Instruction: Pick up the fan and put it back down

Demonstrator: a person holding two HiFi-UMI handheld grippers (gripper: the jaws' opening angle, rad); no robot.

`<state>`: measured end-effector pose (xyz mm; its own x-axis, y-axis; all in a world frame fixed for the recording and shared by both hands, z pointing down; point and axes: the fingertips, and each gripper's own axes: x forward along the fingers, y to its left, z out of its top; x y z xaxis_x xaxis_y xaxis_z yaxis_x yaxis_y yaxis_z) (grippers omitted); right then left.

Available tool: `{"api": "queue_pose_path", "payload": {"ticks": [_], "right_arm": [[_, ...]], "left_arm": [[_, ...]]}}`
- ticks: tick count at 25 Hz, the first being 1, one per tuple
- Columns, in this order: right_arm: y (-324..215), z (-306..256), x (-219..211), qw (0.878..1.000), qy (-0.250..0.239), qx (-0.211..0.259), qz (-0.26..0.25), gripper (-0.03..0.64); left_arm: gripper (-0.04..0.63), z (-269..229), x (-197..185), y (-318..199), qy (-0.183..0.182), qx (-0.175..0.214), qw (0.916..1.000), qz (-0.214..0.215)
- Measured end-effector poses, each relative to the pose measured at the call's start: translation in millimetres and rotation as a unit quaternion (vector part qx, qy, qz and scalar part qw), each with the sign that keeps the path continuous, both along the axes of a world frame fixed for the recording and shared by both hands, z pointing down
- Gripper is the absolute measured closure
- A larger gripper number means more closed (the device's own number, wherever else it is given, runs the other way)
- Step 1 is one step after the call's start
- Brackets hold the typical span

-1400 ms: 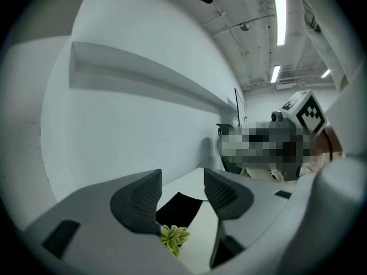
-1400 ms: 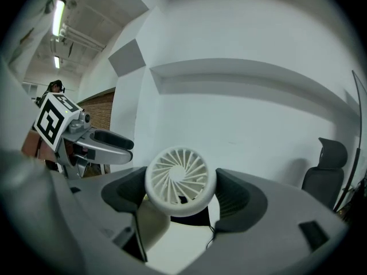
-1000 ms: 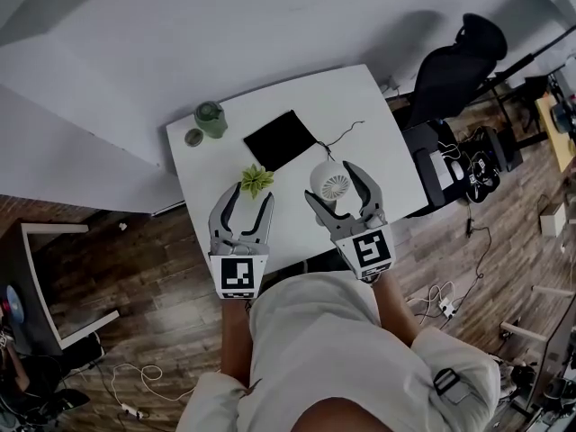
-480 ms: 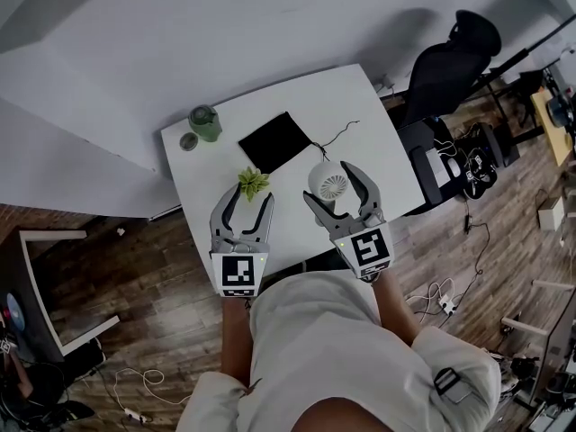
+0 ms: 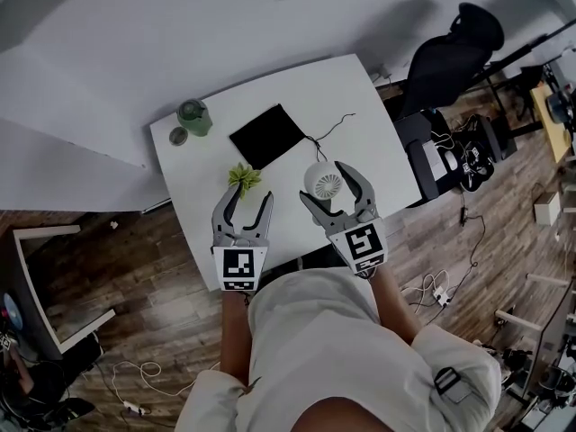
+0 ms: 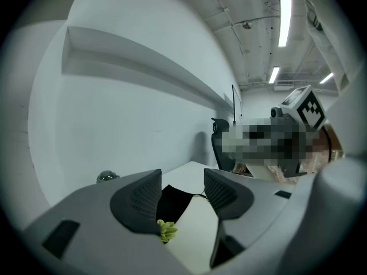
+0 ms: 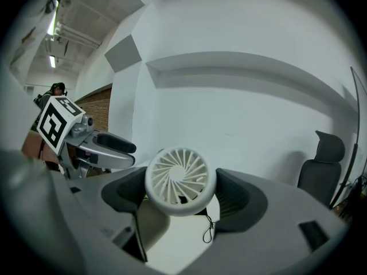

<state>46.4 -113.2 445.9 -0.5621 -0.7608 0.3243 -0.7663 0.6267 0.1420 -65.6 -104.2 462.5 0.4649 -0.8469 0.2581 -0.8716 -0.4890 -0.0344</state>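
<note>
A small white round fan [image 5: 326, 185] [image 7: 180, 181] sits between the jaws of my right gripper [image 5: 325, 184] [image 7: 181, 196], above the white table [image 5: 360, 115] near its front edge. Both pads press on the fan's round head, and its thin black cord [image 5: 333, 129] trails back over the table. My left gripper [image 5: 252, 194] [image 6: 180, 195] stands open with nothing between its jaws. It hovers just in front of a small green plant [image 5: 243, 177] [image 6: 167, 230].
A black mat [image 5: 267, 136] [image 6: 175, 202] lies at the table's middle. A green jar [image 5: 192, 115] and a round lid [image 5: 178, 136] stand at the far left corner. A black office chair [image 5: 450, 52] is to the right; cables lie on the wooden floor.
Both grippers have sunk a little toward the table. The fan has stayed between the right jaws, and the left jaws have stayed open.
</note>
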Motion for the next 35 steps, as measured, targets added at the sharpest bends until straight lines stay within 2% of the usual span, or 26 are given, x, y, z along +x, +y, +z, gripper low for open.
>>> {"api": "queue_pose_path", "payload": {"ticks": [19,35], "right_arm": [[-2.5,106.4,7.7,0.992,0.037,-0.119,-0.023,0.247],[13.4,193.2,10.5,0.974,0.083,-0.207,-0.048,0.247]], "left_arm": [[0.371,96.6,8.1,1.6,-0.001,-0.114,0.9934,-0.017],[0.371,161.2,16.8,10.9,-0.009,-0.187,0.9822,-0.015]]}}
